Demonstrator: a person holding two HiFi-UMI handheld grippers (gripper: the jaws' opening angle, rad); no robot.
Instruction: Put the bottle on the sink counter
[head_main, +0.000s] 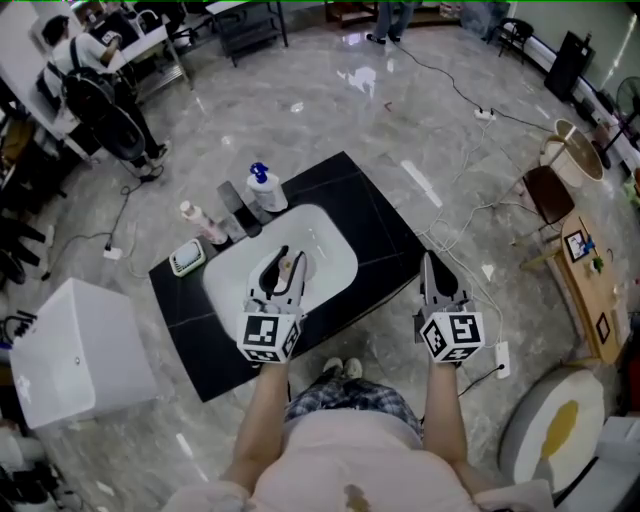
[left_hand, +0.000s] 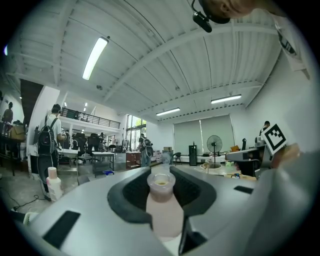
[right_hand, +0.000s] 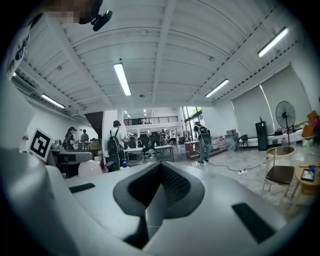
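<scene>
Your left arm reaches forward, the left gripper (head_main: 283, 270) clamped on the pinkish bottle (left_hand: 162, 212) above the white sink basin (head_main: 332, 240). Your right gripper (head_main: 428, 265), jaws together, hovers at the black counter's (head_main: 375, 215) right edge.

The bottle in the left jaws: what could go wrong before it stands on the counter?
The bottle looks uncapped and lies along the jaws, so it may spill when turned.
It is over the sink; a slip would drop it into the basin, not onto the counter.
The pump bottle at the back could get knocked.
</scene>
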